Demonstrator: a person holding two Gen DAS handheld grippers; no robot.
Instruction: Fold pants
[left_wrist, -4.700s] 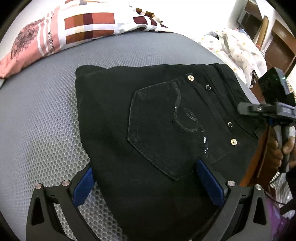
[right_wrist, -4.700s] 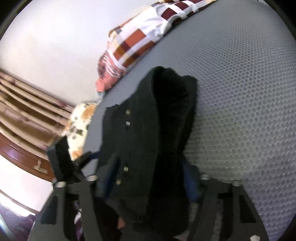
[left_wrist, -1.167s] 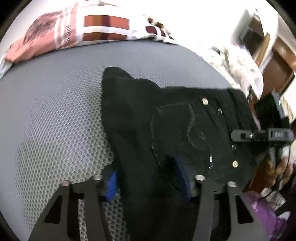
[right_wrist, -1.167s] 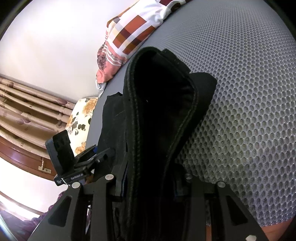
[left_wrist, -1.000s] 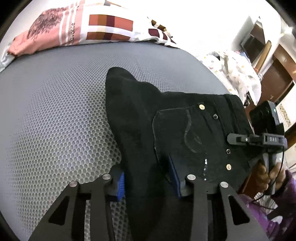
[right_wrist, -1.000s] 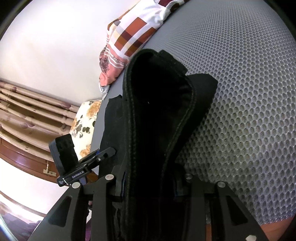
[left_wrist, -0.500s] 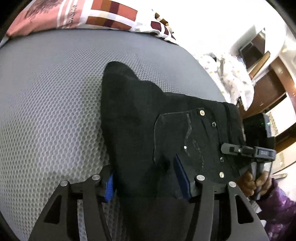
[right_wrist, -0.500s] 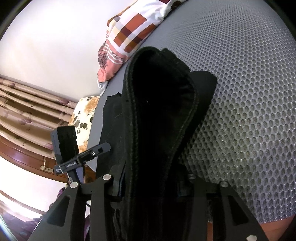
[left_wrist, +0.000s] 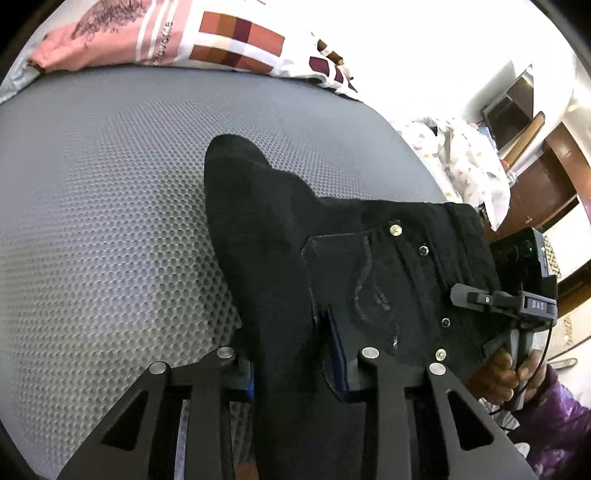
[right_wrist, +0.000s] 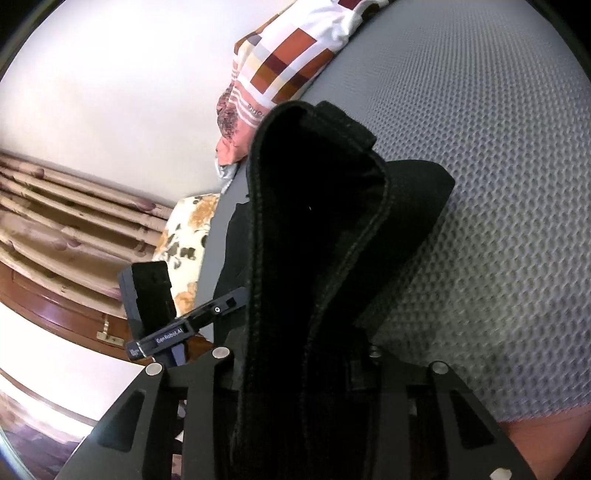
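- Left wrist view: the black pants (left_wrist: 332, 266) lie partly on the grey bed (left_wrist: 110, 221), bunched and lifted at the near edge. The left hand-held gripper (left_wrist: 295, 350) is closed on a thick fold. Slippage is judged likely if layers shear. Compared with 4.7 s ago, the pants are no longer flat.
- Right wrist view: the right hand-held gripper (right_wrist: 299, 354) is clamped on the waistband (right_wrist: 317, 229), held upright. An uneven pull could skew the fold.
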